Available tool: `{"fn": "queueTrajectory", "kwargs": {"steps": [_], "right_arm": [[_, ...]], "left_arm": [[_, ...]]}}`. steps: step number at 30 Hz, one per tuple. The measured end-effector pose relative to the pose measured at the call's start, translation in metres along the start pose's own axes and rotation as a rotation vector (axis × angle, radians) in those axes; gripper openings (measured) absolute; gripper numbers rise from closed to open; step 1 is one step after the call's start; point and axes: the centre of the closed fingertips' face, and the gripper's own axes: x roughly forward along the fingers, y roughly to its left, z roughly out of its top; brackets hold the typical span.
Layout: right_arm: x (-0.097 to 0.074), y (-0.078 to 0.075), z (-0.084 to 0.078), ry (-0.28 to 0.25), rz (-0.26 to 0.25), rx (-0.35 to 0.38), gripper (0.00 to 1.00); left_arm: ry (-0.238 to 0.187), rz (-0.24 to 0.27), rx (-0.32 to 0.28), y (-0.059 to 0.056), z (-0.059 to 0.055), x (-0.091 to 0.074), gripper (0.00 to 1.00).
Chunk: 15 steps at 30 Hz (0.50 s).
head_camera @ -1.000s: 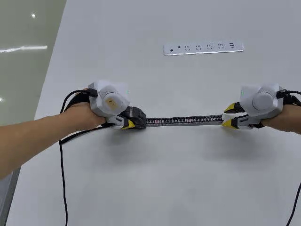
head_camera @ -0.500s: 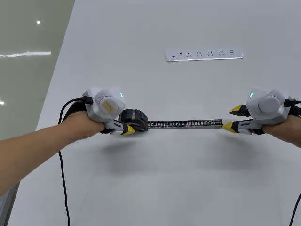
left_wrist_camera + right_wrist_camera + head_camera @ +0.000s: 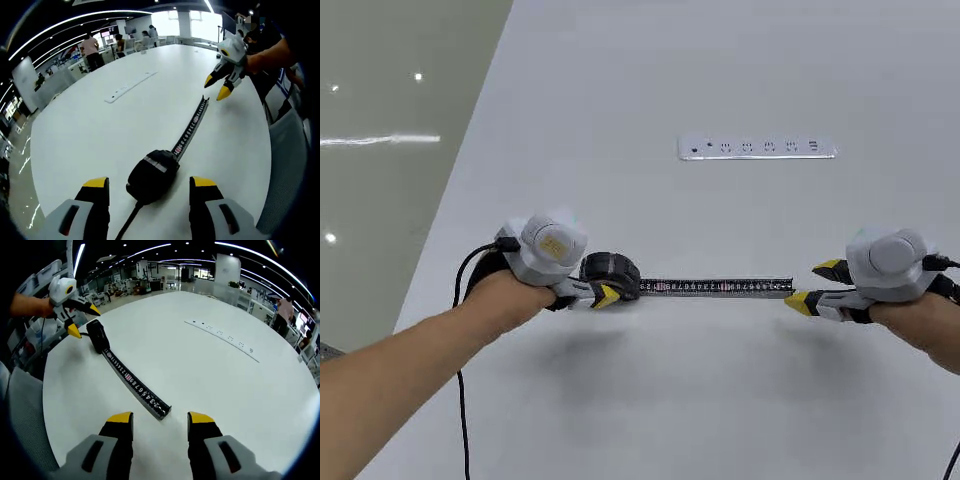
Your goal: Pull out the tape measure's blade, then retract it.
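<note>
Head view: tape measure (image 3: 611, 274) sits between wide left gripper (image 3: 603, 281) jaws, blade tip (image 3: 786, 287) before wide right gripper (image 3: 812, 285).

A tape measure (image 3: 611, 275) and power strip (image 3: 757, 147) lie on the table (image 3: 720, 60).

I see the white tabletop (image 3: 720, 60) as smooth and nearly matt. The round black tape measure case (image 3: 610, 272) looks like matt plastic.

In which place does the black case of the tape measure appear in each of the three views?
Head view: the case lies left of centre, at the left end of the blade.
Left gripper view: the case is low centre, just ahead of the two jaws.
Right gripper view: the case is upper left, at the blade's far end.
Shared landmark: the white power strip, beyond the blade.
</note>
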Motion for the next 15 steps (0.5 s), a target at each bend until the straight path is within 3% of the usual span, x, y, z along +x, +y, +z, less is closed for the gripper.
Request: {"fn": "queueTrajectory", "kwargs": {"steps": [15], "right_arm": [[-0.02,0.01,0.001,-0.049,-0.062,0.105,0.5]], "left_arm": [[-0.04,0.1,-0.171,-0.004,-0.01,-0.02,0.7]]}}
